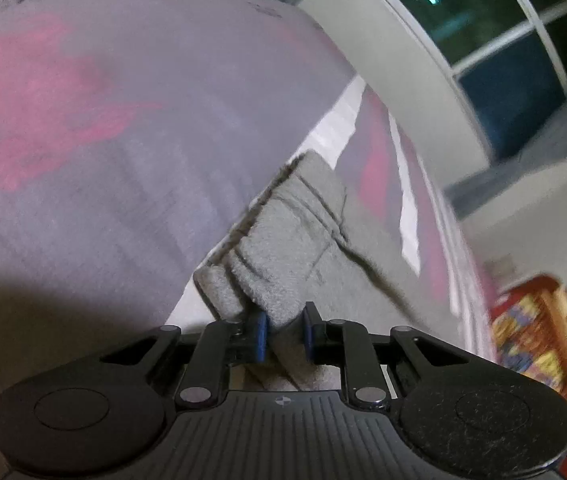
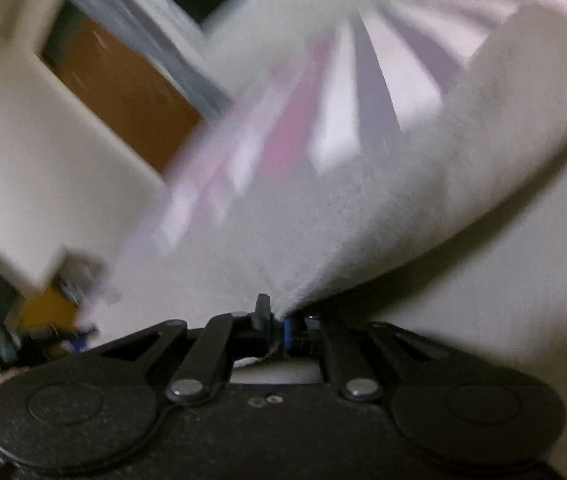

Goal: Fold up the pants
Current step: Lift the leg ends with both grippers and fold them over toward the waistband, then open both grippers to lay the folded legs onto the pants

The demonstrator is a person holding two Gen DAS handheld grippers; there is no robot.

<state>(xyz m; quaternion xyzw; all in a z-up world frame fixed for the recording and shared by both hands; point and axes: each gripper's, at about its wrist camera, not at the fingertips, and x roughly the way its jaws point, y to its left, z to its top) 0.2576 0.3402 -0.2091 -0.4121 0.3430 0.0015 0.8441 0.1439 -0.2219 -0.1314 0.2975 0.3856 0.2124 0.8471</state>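
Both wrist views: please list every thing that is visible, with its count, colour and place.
pants: one, grey, bunched, pinched by both grippers
sheet: one, lilac with pink patches and white stripes, under the pants
window: one, dark panes, white frame, upper right in the left view
bag: one, red and yellow, blurred, right edge of the left view
left gripper: one, black with blue pads, shut on the pants
right gripper: one, black, shut on the pants

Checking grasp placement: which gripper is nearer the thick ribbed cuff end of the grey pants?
Left. The left gripper is shut on the grey pants right at the ribbed cuff. The right gripper pinches plain grey fabric; no cuff shows in its view.
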